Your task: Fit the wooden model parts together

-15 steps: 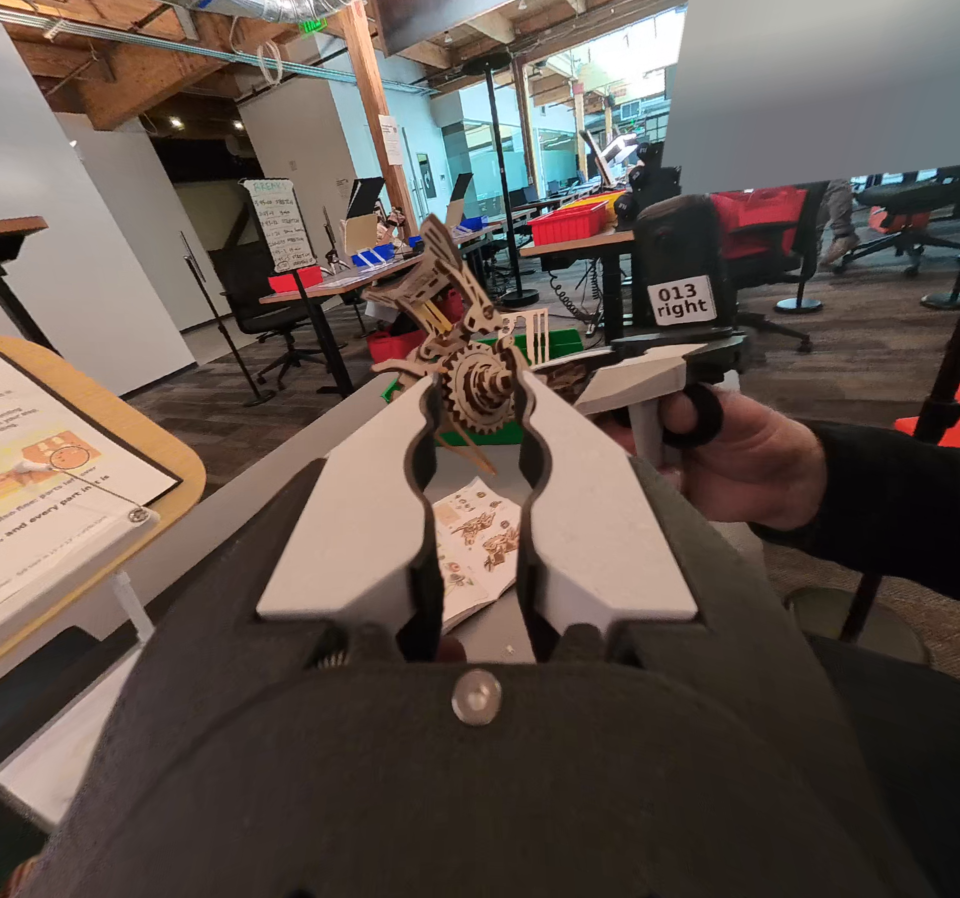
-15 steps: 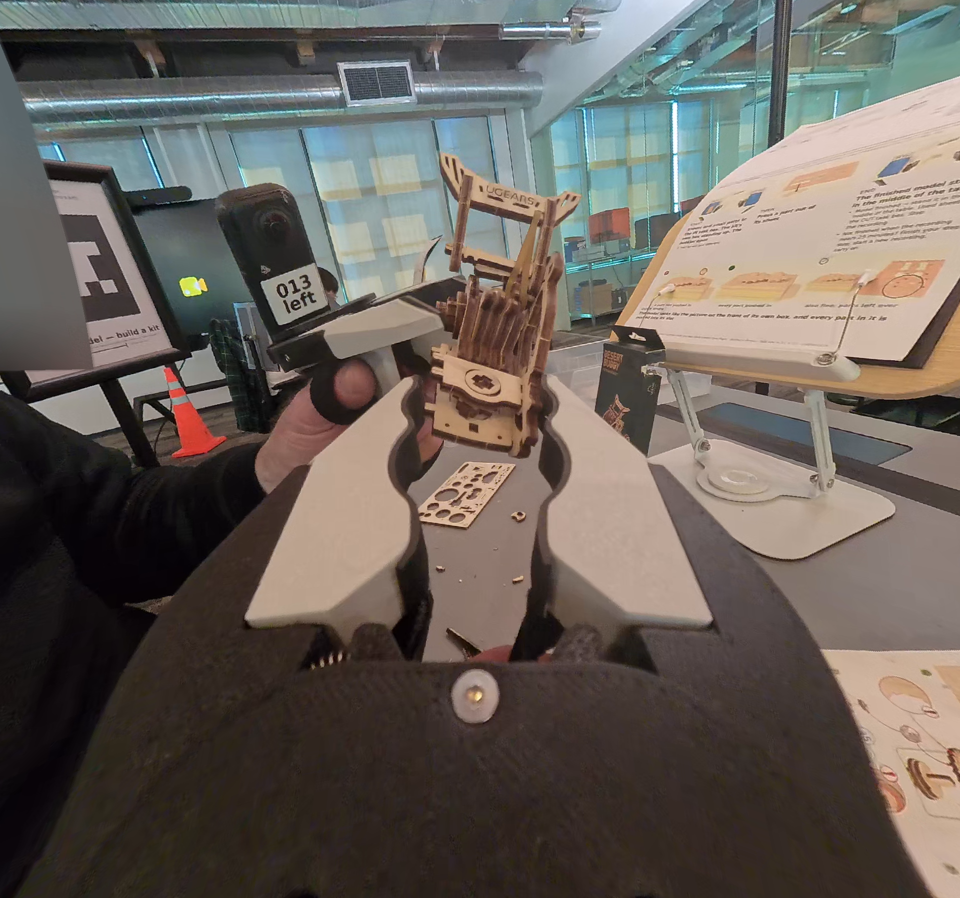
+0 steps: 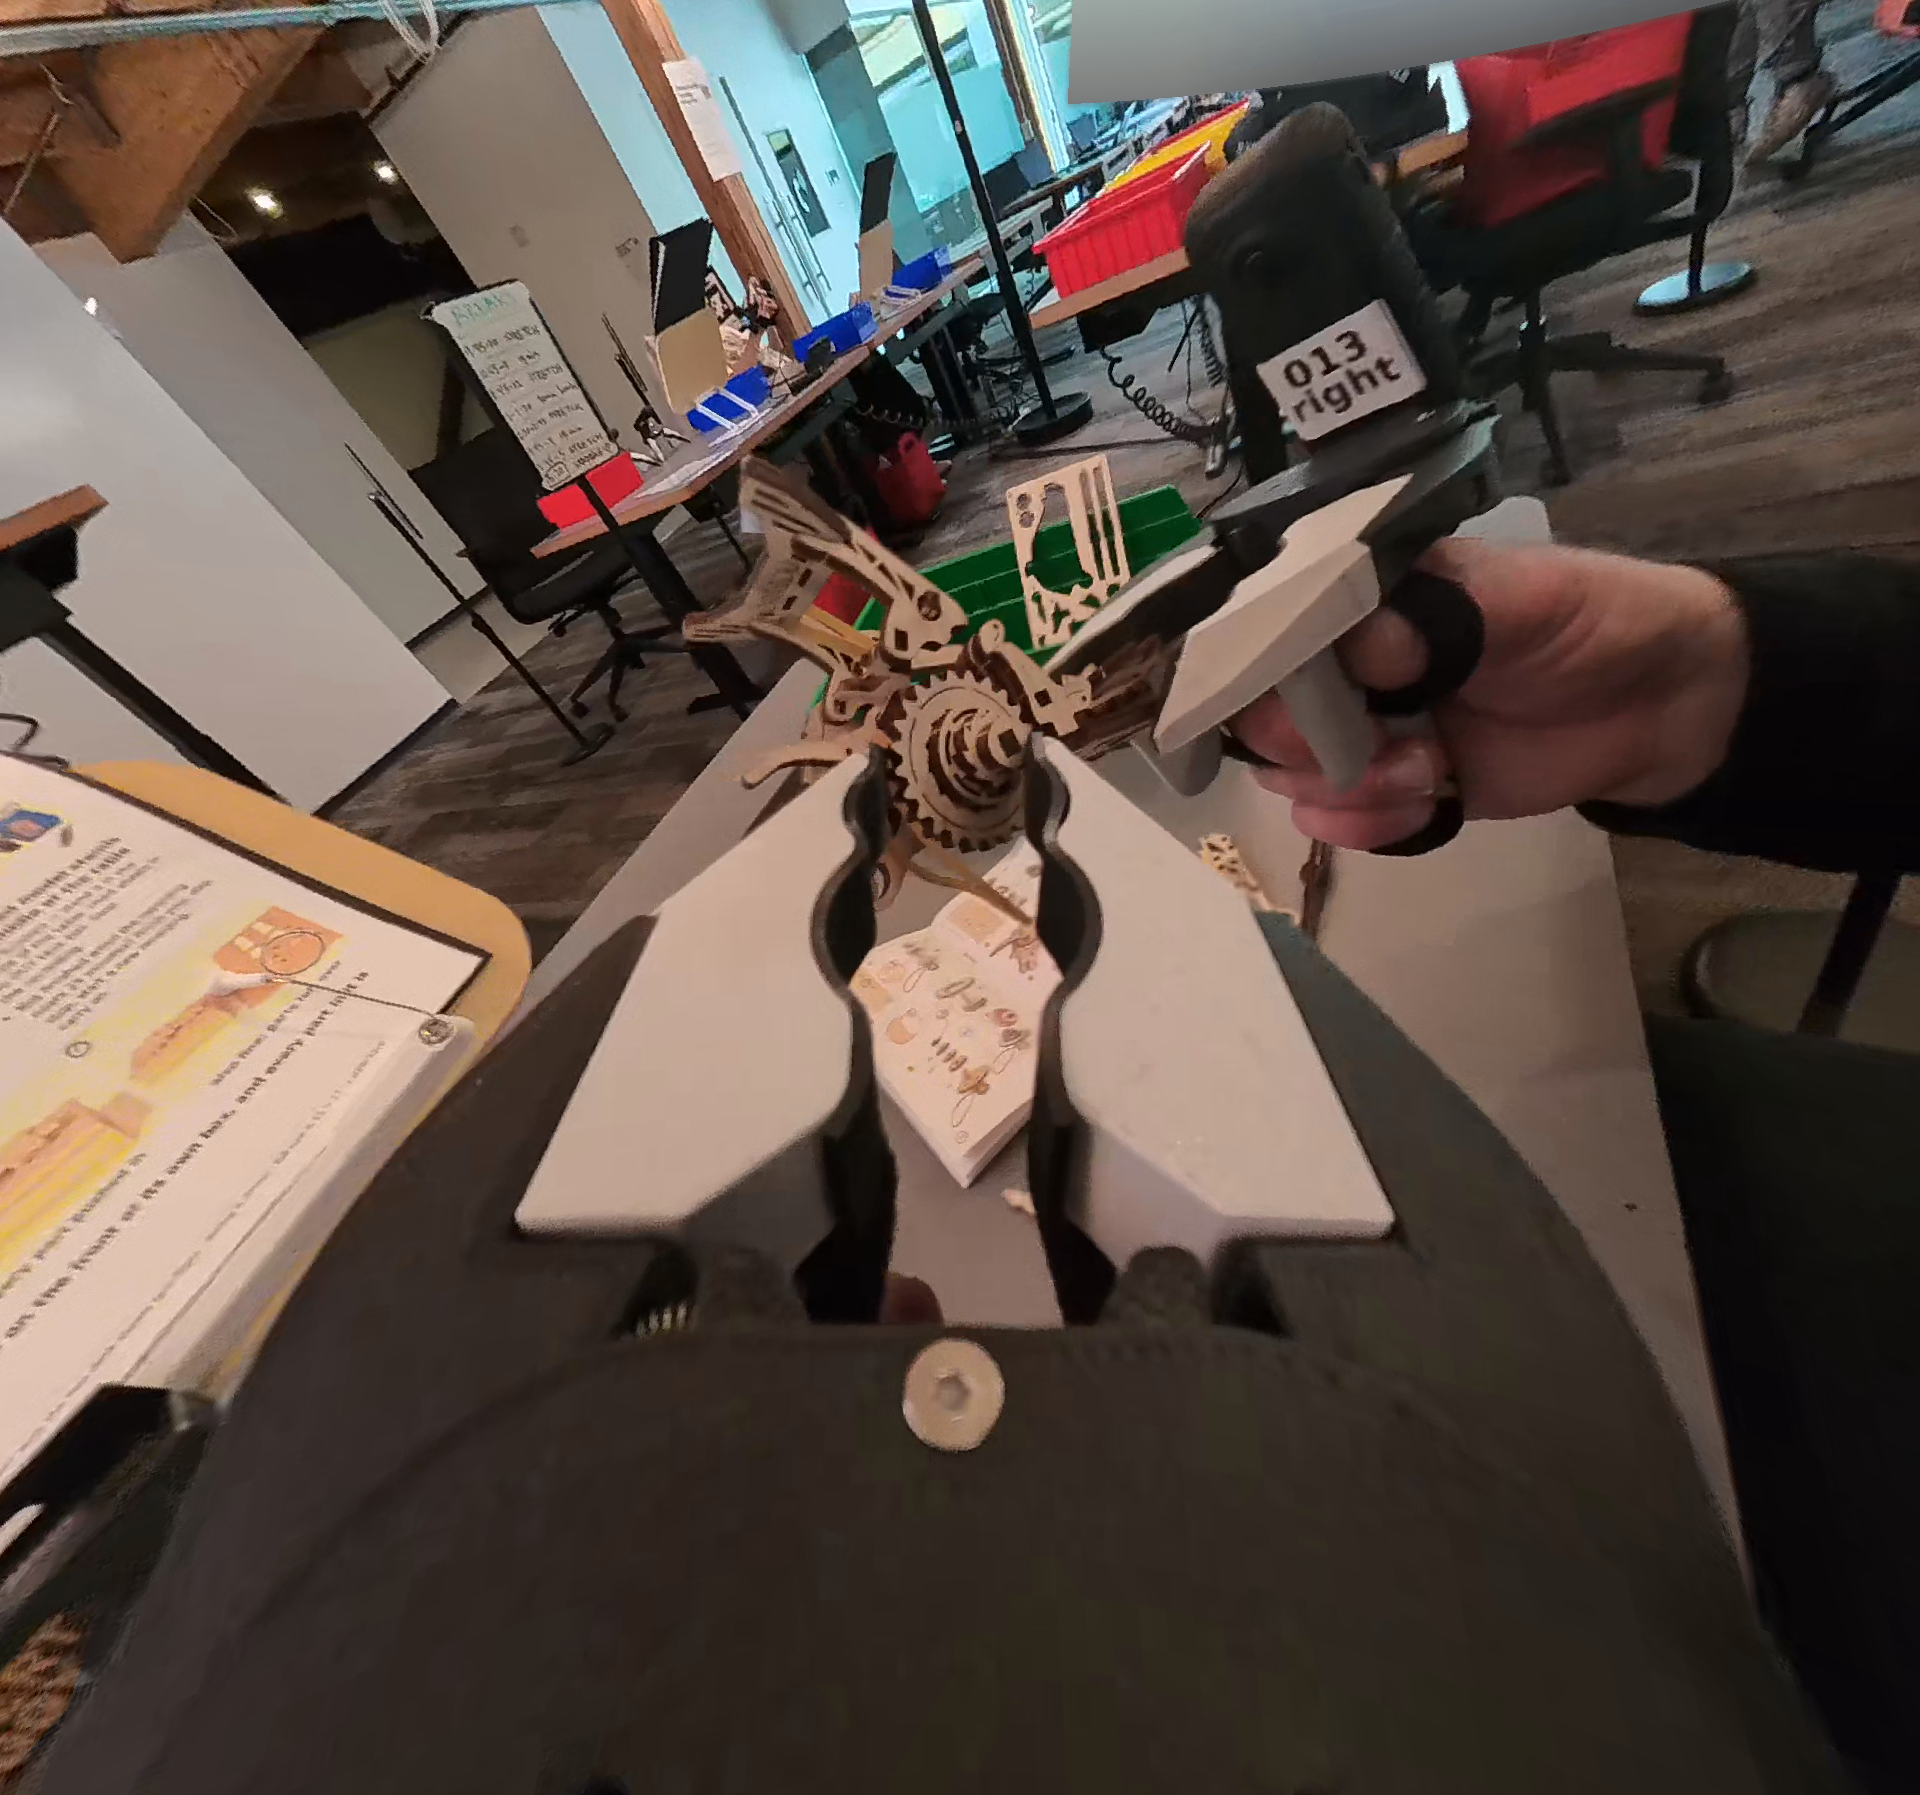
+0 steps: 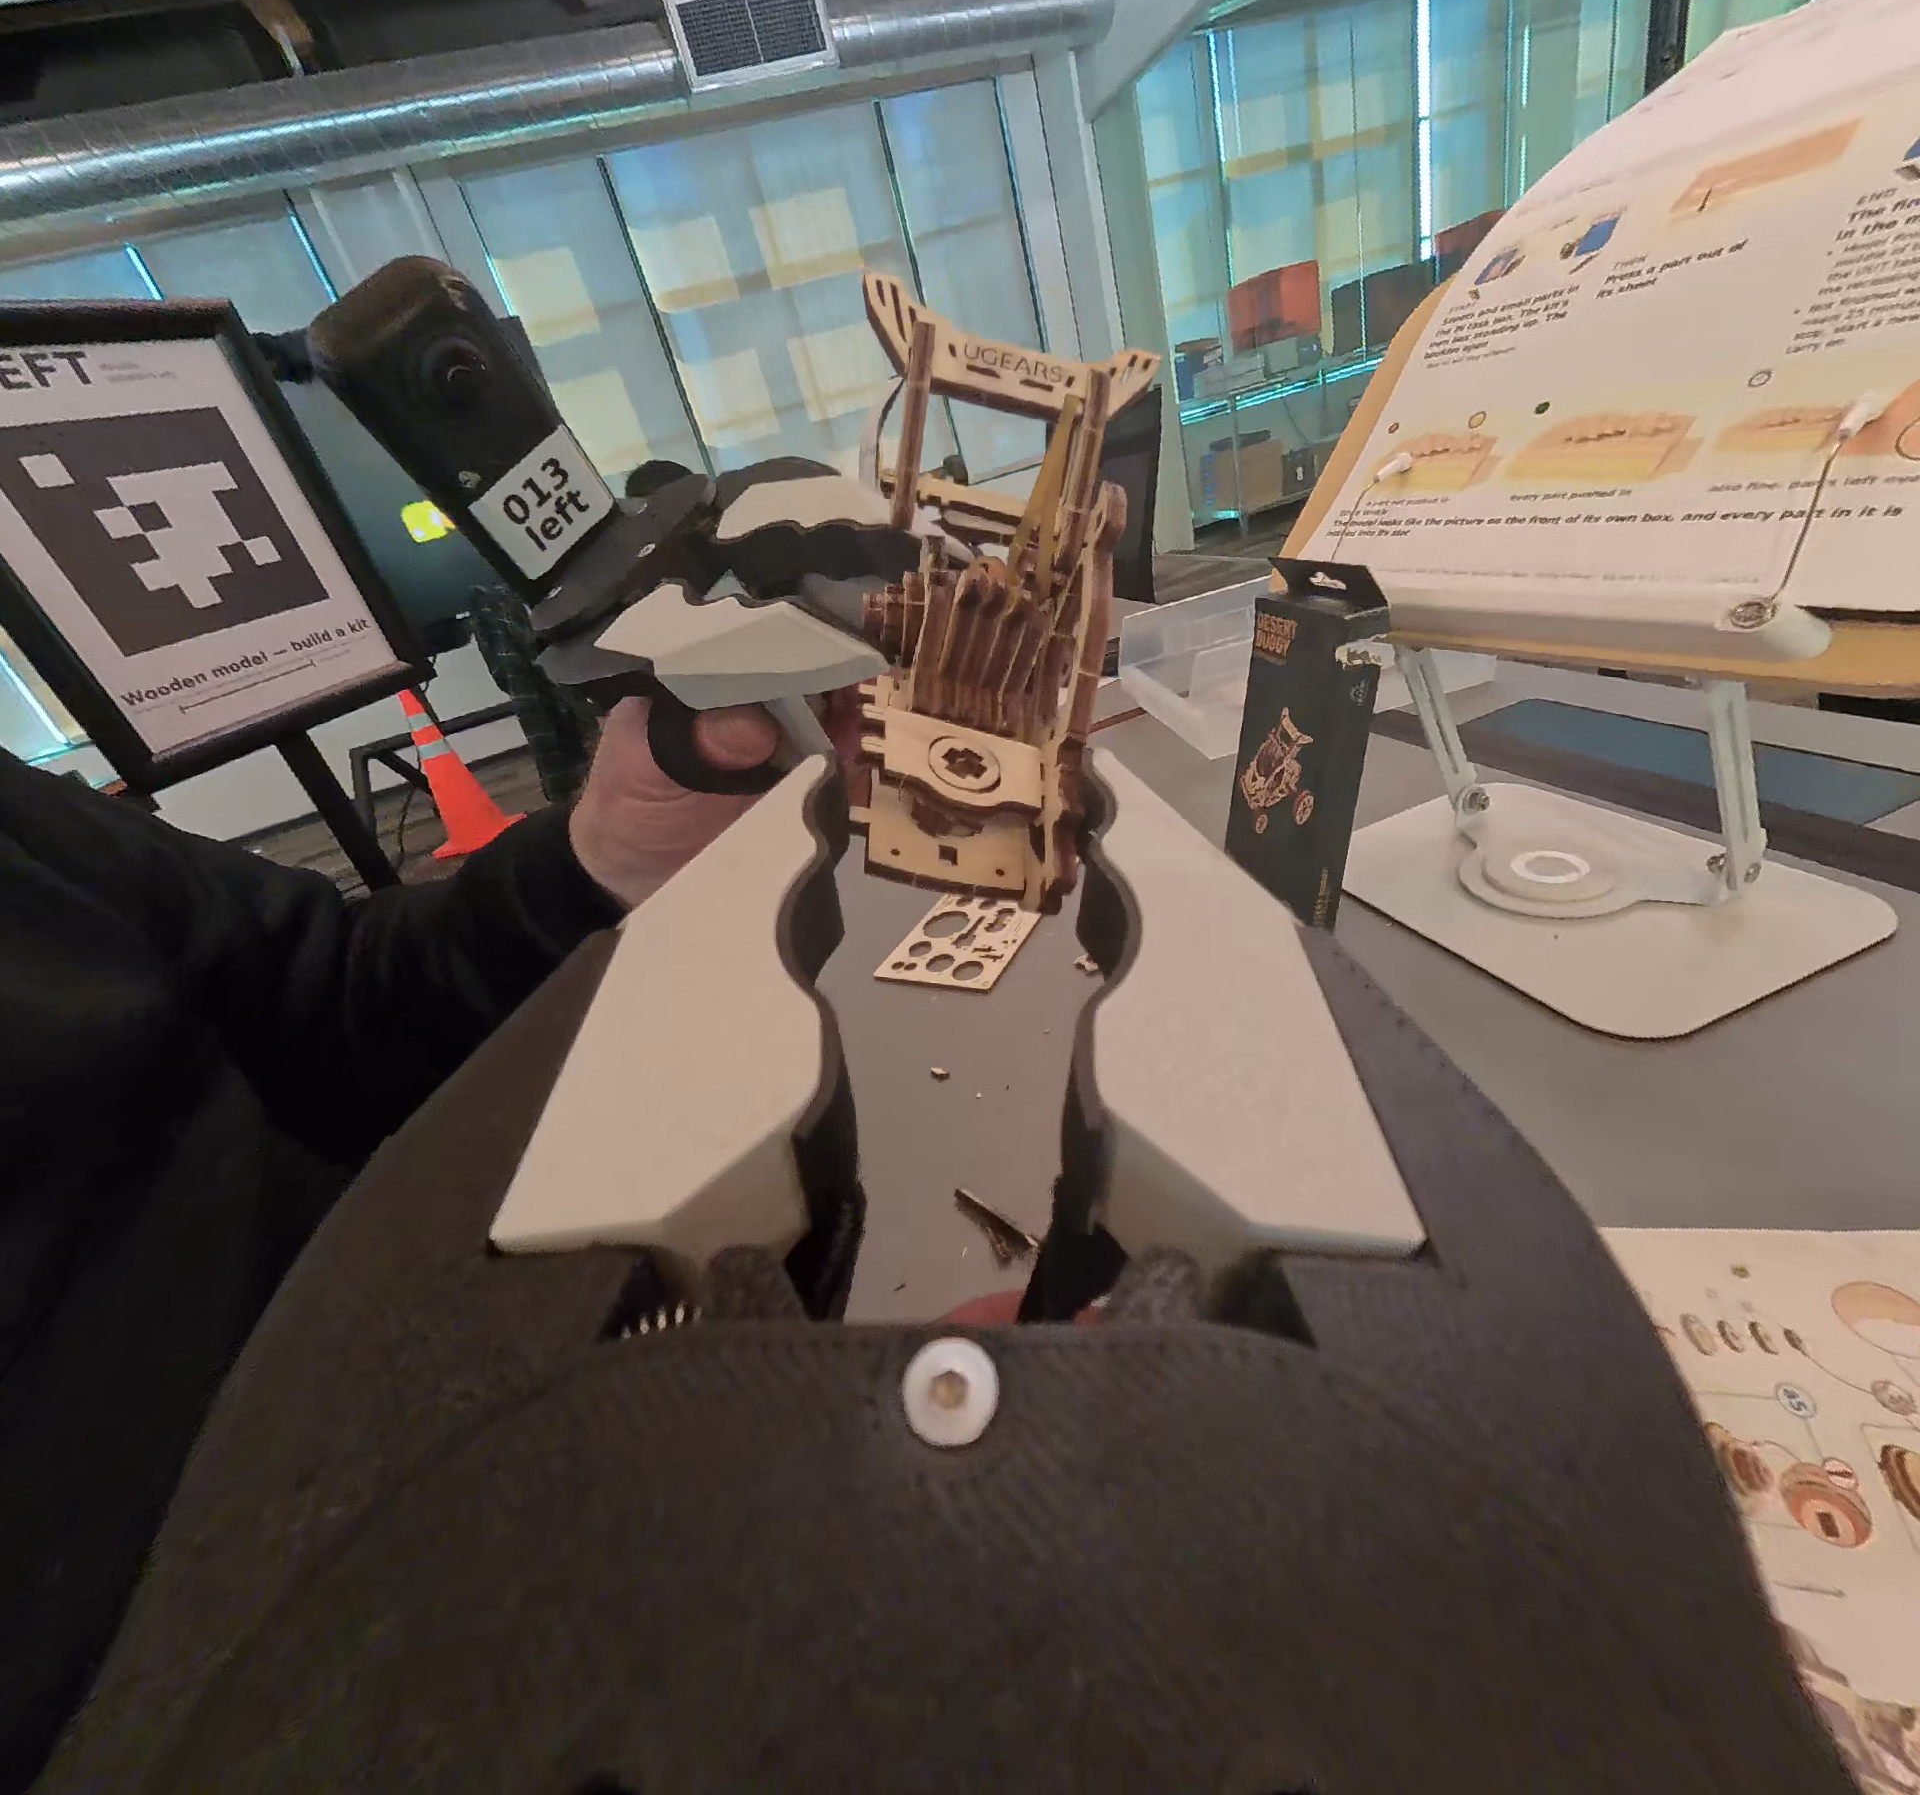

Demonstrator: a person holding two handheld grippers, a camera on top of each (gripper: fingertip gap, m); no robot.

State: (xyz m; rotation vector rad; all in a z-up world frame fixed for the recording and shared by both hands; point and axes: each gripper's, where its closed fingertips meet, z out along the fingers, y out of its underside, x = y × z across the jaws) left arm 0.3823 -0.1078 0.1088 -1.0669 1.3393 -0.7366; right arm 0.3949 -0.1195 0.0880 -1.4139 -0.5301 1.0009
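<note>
Grey worktop carries the loose items, while the wooden model is held clear above it, over the stretch near the person's edge, between both grippers. At the far right of the worktop a white reading stand holds an instruction sheet, and a dark kit box stands just beside its base. A spent part sheet lies flat below the model, and a folded instruction leaflet is seen near the worktop's edge in the left wrist view.

Compared with half a second ago, the model has been tipped: in the left wrist view its frame arm now leans further towards the left, and both grippers have been rolled with it. This is judged a re-orientation to expose a joint, not a new part being seated.

The long axis of the model runs roughly upright in the right wrist view, with the curved crosspiece on top and the gear facing the left wrist camera.

The left gripper is narrowly closed on the gear hub. The right gripper is clamped on the model's lower block.
</note>
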